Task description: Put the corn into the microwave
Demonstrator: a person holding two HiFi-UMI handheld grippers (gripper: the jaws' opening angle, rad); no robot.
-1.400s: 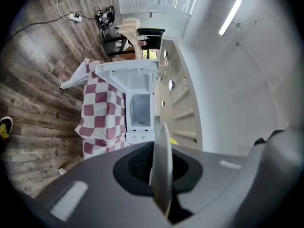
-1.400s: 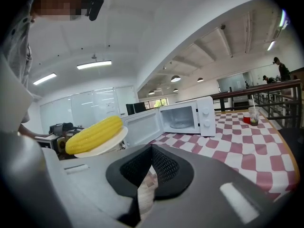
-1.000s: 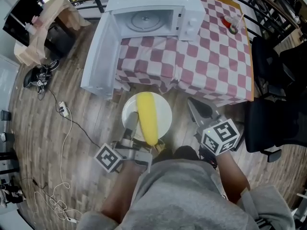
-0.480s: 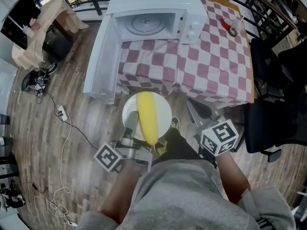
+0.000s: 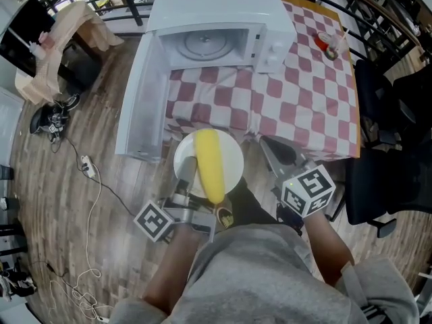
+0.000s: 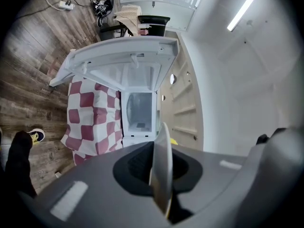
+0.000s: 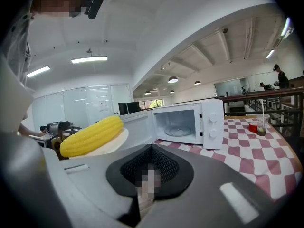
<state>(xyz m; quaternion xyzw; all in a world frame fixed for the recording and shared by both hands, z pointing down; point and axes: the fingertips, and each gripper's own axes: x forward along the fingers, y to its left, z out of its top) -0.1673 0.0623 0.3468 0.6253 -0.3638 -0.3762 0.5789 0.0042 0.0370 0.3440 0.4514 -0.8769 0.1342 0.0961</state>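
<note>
A yellow corn cob (image 5: 209, 165) lies on a white plate (image 5: 231, 155), held level in front of the table's edge. My left gripper (image 5: 186, 169) is shut on the plate's near left rim; in the left gripper view the plate (image 6: 160, 167) shows edge-on between the jaws. The white microwave (image 5: 216, 29) stands on the table with its door (image 5: 142, 96) swung open to the left and its chamber empty. My right gripper (image 5: 271, 148) is shut on nothing, to the right of the plate. The right gripper view shows the corn (image 7: 92, 136) left of the microwave (image 7: 190, 122).
The table wears a red-and-white checked cloth (image 5: 297, 93). A red cup with a straw (image 5: 326, 40) stands at its far right corner. A black chair (image 5: 391, 154) is to the right, cables (image 5: 88, 167) lie on the wooden floor at left, and railings run behind the table.
Both grippers and the plate with the corn have moved closer to the table and the open microwave. The person's foot stepped forward under the plate.
</note>
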